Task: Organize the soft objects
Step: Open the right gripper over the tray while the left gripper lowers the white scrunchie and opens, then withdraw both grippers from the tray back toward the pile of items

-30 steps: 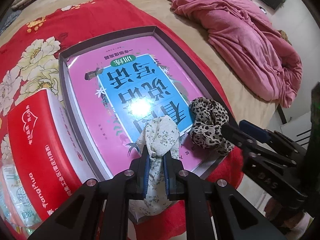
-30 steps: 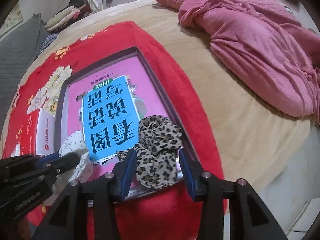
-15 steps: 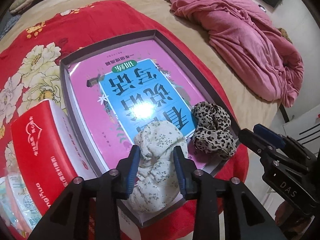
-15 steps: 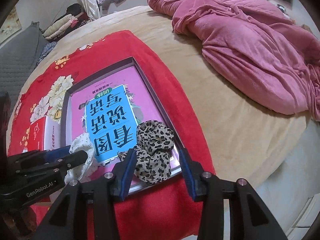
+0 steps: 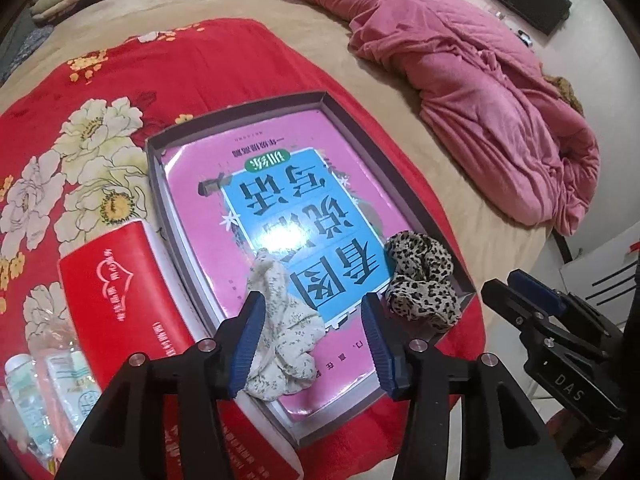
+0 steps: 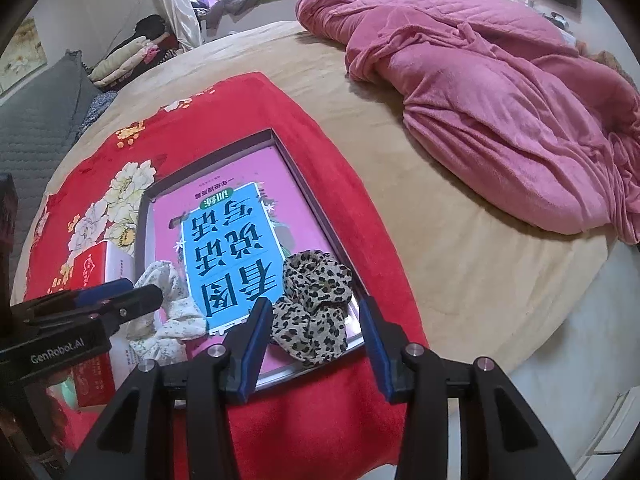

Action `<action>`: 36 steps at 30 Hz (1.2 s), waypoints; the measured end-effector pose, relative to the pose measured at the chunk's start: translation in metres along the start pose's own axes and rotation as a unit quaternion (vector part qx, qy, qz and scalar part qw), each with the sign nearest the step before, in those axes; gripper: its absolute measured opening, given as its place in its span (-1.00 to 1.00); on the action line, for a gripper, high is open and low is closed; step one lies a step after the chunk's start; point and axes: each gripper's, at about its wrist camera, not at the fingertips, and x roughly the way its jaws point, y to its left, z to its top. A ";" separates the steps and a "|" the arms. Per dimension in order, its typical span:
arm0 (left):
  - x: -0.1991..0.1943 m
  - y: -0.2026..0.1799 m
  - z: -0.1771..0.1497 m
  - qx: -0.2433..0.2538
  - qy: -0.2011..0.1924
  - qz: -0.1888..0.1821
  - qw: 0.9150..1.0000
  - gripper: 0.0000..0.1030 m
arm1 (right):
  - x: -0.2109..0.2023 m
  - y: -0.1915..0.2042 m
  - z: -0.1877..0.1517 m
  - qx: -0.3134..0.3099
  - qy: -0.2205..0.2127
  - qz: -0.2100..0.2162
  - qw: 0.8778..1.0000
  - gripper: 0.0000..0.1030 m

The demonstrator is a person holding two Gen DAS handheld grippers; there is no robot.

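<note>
A cream floral scrunchie [image 5: 280,332] lies on a pink and blue book [image 5: 280,184] inside a shallow grey tray [image 5: 236,120]. My left gripper [image 5: 312,340] hangs just above it. Its jaws are opening, with the scrunchie loose between them and nearer the left pad. A leopard-print scrunchie [image 6: 312,312] rests in the tray's [image 6: 208,152] near right corner. Over it my right gripper [image 6: 314,340] stands open, its pads on either side without pressing. Each gripper shows in the other's view: the right gripper [image 5: 520,292] and the left gripper [image 6: 120,300].
The tray sits on a red floral blanket [image 5: 120,80] spread over a beige bed. A red tissue box [image 5: 116,304] and wrapped bottles [image 5: 52,384] lie left of the tray. A crumpled pink quilt [image 5: 480,100] fills the far right. The bed's edge [image 6: 520,360] drops off at right.
My left gripper was shut on the floral scrunchie; it has let go and spread its jaws, and the scrunchie has settled onto the book. Both grippers have risen slightly.
</note>
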 end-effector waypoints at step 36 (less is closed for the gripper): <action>-0.130 0.057 -0.067 0.008 -0.076 0.078 0.994 0.31 | -0.089 0.095 -0.014 -0.057 -0.079 -0.017 0.995 0.24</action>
